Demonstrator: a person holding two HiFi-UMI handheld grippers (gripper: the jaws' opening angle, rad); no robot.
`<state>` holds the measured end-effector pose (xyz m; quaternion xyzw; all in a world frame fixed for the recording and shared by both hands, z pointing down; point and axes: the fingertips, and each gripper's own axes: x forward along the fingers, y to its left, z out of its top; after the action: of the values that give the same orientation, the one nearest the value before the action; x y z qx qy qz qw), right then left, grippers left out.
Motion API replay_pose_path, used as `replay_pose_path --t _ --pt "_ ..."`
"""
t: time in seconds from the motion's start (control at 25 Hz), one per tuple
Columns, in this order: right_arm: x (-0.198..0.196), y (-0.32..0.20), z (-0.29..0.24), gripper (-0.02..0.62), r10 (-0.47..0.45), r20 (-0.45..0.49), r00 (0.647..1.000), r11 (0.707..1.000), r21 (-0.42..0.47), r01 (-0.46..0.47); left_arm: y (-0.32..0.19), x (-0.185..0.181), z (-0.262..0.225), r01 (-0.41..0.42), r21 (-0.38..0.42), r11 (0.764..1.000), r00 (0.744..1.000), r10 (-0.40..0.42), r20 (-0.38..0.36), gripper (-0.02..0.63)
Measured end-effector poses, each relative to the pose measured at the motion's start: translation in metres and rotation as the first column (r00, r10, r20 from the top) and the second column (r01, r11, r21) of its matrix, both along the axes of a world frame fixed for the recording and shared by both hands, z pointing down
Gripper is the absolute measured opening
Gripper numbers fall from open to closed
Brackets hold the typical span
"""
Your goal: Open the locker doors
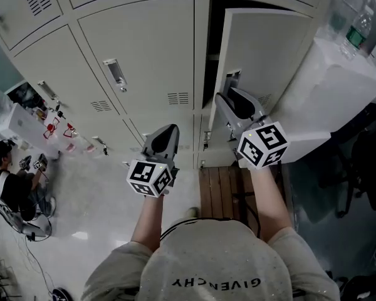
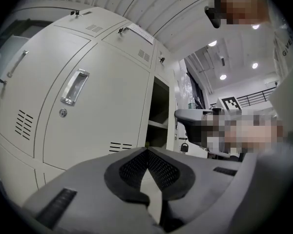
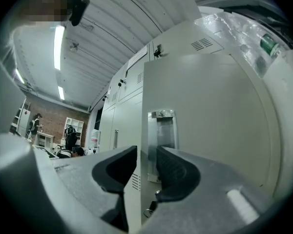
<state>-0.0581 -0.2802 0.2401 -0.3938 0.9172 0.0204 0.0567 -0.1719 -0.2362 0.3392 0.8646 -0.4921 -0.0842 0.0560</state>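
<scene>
The right hand-held gripper (image 1: 233, 95) is released. Its jaws stand apart astride the free edge of the open locker door (image 1: 269, 49), with the recessed handle (image 3: 161, 130) just ahead of them. To its right, a white wrapped bulk (image 1: 341, 86) stands close beside that door. The left hand-held gripper (image 1: 169, 130) is clenched and empty, with a closed locker door (image 1: 144, 49) ahead of it. A seated person (image 1: 12, 184) is well to its left.
</scene>
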Motion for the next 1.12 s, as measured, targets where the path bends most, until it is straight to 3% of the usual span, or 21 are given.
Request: replay_pose_path --t 0.16,0.28,0.4,0.56,0.88,1.12 --pt "0.013 0.028 0.000 0.161 -0.019 -0.023 1.000 1.000 -0.018 0.019 0.032 0.017 -0.011 0.029 -0.015 0.999 0.999 -0.029 -0.016 -0.002" --pt "0.031 0.044 0.000 0.159 0.024 -0.040 0.999 0.999 -0.030 -0.025 0.058 0.030 -0.016 0.041 -0.024 0.999 0.999 -0.041 -0.015 -0.002" --pt "0.053 0.059 -0.002 0.115 0.068 -0.032 0.997 0.997 -0.036 -0.069 0.080 0.037 -0.018 0.060 -0.033 0.998 0.998 -0.060 -0.015 -0.002" --pt "0.078 0.079 0.000 0.121 0.045 -0.019 0.999 0.998 -0.034 -0.045 0.101 0.048 -0.021 0.077 -0.035 0.996 0.997 -0.077 -0.017 -0.002" --pt "0.127 0.106 0.001 0.132 -0.014 -0.020 1.000 1.000 -0.017 0.014 0.124 0.083 -0.036 0.041 -0.031 0.999 0.999 -0.041 -0.001 -0.002" --pt "0.160 0.119 -0.001 0.133 0.012 -0.036 0.999 1.000 0.009 -0.011 0.121 0.103 -0.044 -0.007 -0.034 0.999 1.000 0.007 0.018 -0.002"
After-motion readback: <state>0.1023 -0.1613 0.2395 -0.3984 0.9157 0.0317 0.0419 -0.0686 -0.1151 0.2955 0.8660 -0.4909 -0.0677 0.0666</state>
